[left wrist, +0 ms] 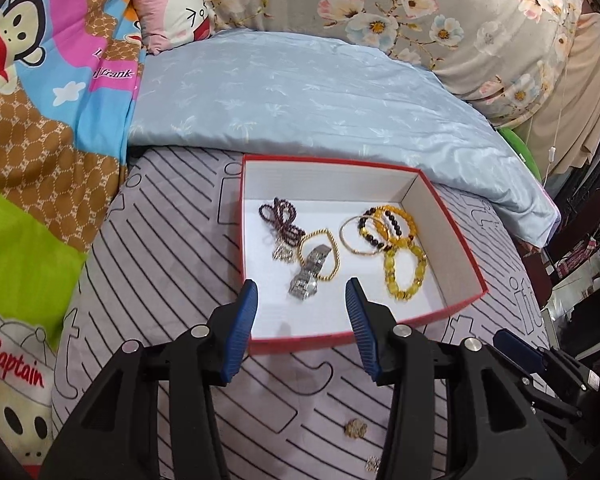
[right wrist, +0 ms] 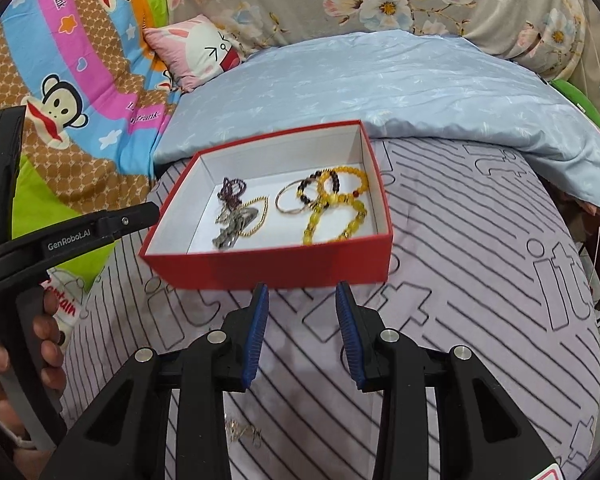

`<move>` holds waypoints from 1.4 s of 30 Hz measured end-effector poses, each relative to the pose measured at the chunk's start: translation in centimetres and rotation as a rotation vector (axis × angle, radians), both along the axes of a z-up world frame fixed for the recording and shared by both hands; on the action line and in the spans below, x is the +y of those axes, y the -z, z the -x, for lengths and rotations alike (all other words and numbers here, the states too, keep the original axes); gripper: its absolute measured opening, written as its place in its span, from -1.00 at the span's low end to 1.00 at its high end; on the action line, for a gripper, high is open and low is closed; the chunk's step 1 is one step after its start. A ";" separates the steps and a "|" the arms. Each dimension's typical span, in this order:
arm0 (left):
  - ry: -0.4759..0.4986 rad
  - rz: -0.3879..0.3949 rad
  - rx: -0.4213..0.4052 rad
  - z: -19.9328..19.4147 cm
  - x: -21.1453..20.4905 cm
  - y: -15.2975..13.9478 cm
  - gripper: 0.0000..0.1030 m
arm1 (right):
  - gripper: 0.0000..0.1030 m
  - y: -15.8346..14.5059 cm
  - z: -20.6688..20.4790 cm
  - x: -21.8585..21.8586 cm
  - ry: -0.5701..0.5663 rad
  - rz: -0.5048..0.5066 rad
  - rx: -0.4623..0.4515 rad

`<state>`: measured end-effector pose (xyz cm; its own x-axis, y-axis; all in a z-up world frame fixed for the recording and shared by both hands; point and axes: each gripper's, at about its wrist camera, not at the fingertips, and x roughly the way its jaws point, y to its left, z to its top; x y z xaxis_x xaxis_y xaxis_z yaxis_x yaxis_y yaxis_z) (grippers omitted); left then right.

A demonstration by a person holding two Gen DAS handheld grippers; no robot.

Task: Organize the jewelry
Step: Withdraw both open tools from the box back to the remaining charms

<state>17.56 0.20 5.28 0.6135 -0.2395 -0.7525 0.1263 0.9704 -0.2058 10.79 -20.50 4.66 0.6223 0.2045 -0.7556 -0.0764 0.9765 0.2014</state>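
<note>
nearest, the left gripper [left wrist: 302,292] and right gripper [right wrist: 302,296] both hang released with nothing between their blue pads, above a lilac striped sheet [right wrist: 460,280] where two small gold trinkets [left wrist: 356,428] lie loose. beyond them the red box [right wrist: 268,268] holds about seven pieces: two yellow bead bracelets [left wrist: 404,272], one silver watch [left wrist: 308,278], and more. farther back lie one pale blue quilt [left wrist: 300,100] and one pink pillow [left wrist: 172,8].

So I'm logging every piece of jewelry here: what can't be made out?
- Small gold piece, left wrist view: too small to identify.
- Pale trinket, same view: cut by bottom edge.
- Chain-like item, right wrist view: blurred, partly behind right gripper.
</note>
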 end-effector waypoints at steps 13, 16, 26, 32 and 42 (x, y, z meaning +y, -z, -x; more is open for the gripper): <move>0.003 -0.047 0.055 3.7 -0.1 2.3 -0.15 | -0.33 1.8 3.7 1.3 -0.038 -0.010 0.064; 0.004 -0.049 0.065 4.3 -0.2 2.6 -0.15 | -0.33 1.9 4.1 1.6 -0.044 -0.010 0.070; 0.001 -0.065 0.079 6.3 -0.4 3.4 -0.11 | -0.33 2.7 5.7 2.3 -0.060 -0.005 0.097; -0.020 -0.078 0.083 7.6 0.2 4.0 0.16 | -0.33 4.5 6.7 2.5 -0.067 0.001 0.140; -0.031 -0.087 0.112 9.3 0.8 5.6 0.28 | -0.33 6.7 7.1 3.3 -0.087 0.008 0.177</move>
